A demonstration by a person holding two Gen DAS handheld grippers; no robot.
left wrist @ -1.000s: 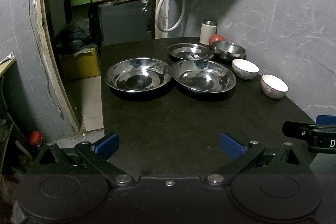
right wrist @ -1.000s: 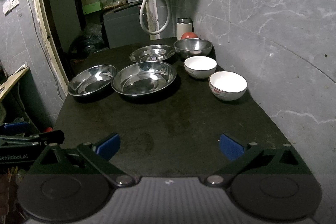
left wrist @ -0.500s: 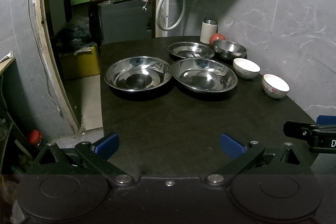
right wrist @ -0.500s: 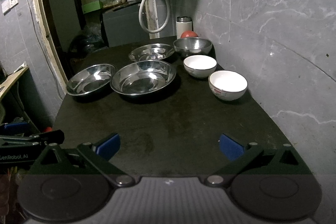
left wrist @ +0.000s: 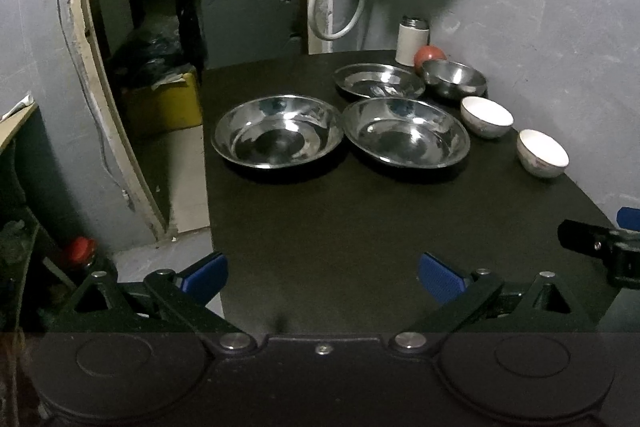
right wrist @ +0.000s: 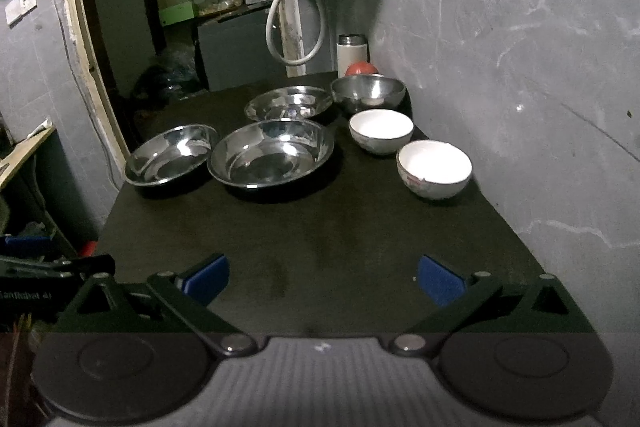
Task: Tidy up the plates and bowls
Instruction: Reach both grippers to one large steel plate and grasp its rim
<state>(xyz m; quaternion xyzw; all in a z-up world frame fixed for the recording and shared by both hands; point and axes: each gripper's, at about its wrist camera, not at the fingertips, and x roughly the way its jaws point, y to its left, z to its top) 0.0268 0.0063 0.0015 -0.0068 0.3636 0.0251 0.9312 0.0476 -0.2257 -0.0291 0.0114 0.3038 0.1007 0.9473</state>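
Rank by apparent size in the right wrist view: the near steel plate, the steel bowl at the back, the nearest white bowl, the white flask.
1. near steel plate
2-3. nearest white bowl and steel bowl: look alike, and the white bowl sits closer, so I won't rank them.
4. white flask

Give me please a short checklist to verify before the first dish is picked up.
1. Left gripper open, nothing held: ok.
2. Right gripper open, nothing held: ok.
3. Two white bowls upright and apart: ok.
4. Three steel plates not yet stacked: ok.
5. Steel bowl empty: cannot tell.
6. Black table bare between fingers and dishes: ok.
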